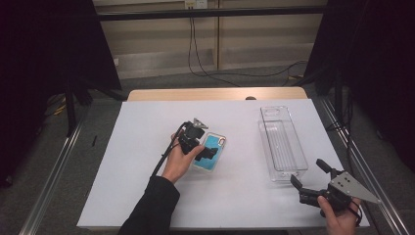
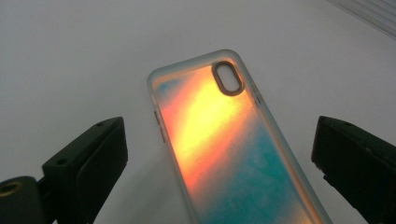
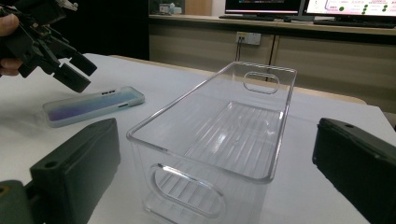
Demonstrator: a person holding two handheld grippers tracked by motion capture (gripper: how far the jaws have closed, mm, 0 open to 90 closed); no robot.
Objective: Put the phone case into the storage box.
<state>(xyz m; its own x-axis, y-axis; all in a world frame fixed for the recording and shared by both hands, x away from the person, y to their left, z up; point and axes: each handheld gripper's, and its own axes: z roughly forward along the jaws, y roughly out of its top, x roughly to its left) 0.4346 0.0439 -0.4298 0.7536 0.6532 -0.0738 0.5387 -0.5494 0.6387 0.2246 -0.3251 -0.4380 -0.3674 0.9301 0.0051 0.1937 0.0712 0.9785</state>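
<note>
Directly below left hand-held gripper (image 1: 211,152) — phone case (image 1: 213,145)

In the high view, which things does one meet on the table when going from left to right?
Left tool, held open above the phone case → phone case, lying flat on the white table → clear plastic bin → right tool, open, near the table's right front corner.

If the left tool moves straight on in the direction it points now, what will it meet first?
Most likely the phone case. It lies flat on the white table, between the open jaws of the left tool and just ahead of them. How much gap remains above the case is hard to judge.
</note>
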